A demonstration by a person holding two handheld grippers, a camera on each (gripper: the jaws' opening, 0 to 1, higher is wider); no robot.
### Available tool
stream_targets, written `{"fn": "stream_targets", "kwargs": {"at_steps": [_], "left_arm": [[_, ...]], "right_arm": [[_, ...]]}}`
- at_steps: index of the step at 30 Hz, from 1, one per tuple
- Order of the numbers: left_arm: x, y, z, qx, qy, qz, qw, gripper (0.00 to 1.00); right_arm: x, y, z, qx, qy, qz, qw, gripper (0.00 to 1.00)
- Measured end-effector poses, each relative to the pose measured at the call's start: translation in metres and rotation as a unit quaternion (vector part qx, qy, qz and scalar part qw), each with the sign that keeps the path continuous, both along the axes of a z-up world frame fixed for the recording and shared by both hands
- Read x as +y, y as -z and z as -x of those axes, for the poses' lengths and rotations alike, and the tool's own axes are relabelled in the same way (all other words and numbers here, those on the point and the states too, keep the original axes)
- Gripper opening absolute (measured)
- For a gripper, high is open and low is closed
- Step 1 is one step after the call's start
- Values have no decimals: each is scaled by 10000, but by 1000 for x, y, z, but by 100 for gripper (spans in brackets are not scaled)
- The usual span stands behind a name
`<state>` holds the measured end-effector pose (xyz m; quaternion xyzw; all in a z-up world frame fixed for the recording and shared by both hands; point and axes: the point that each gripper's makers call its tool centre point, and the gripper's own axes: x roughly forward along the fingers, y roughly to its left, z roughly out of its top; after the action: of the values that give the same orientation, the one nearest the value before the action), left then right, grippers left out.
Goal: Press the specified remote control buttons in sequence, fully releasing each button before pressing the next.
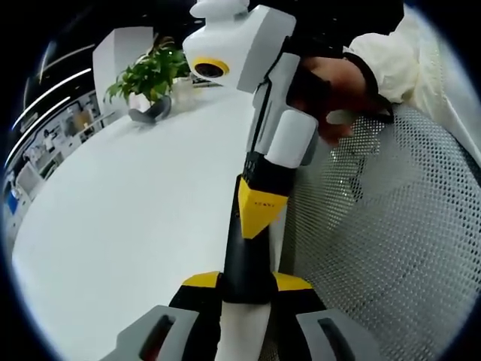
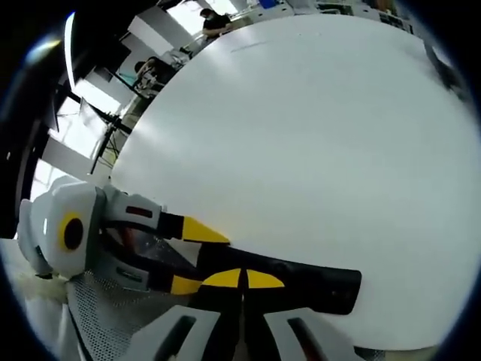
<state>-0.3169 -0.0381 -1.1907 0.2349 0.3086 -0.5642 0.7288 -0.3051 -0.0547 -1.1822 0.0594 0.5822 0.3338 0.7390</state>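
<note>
The remote control (image 1: 246,259) is a long black bar, and the left claw (image 1: 246,282) is clamped on its near end, one yellow tip on each side. From that end the long axis runs straight away from the left claw, along the edge of the white surface (image 1: 135,210). Beside the remote, on the side away from the surface, is a grey mesh chair (image 1: 391,241). Far beyond the remote's other end a green plant (image 1: 150,75) stands on the surface.

In the left gripper view the right claw (image 1: 259,207) comes down on the remote from the far end, and a hand (image 1: 334,94) in a white sleeve grips its handle. Its yellow tip lies over the upper part of the remote and seems to touch it.

In the right gripper view the remote (image 2: 316,284) lies across, with the left claw (image 2: 194,257) holding one end and the other end free over the surface (image 2: 301,135). The right claw (image 2: 242,278) has its two tips closed together with nothing between them, and they meet the remote near its middle. I judge that it works as a pressing point. I cannot see any buttons, so I cannot tell which one is under the tip, or whether it is pressed down or only touched.

The right claw is the nearer one for pressing. I judge that the next move must be a short lift off the remote and then a shift along its long axis.
</note>
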Motion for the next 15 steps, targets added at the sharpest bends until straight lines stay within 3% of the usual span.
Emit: {"fn": "stream_targets", "kwargs": {"at_steps": [10,15], "left_arm": [[-1,0,-3,20,-181,-24,9998,25],[-3,0,-5,12,-201,16,9998,25]], "right_arm": [[-3,-1,-3,61,84,-70,9999,0],[-4,-7,-6,-188,48,-1,9998,0]]}}
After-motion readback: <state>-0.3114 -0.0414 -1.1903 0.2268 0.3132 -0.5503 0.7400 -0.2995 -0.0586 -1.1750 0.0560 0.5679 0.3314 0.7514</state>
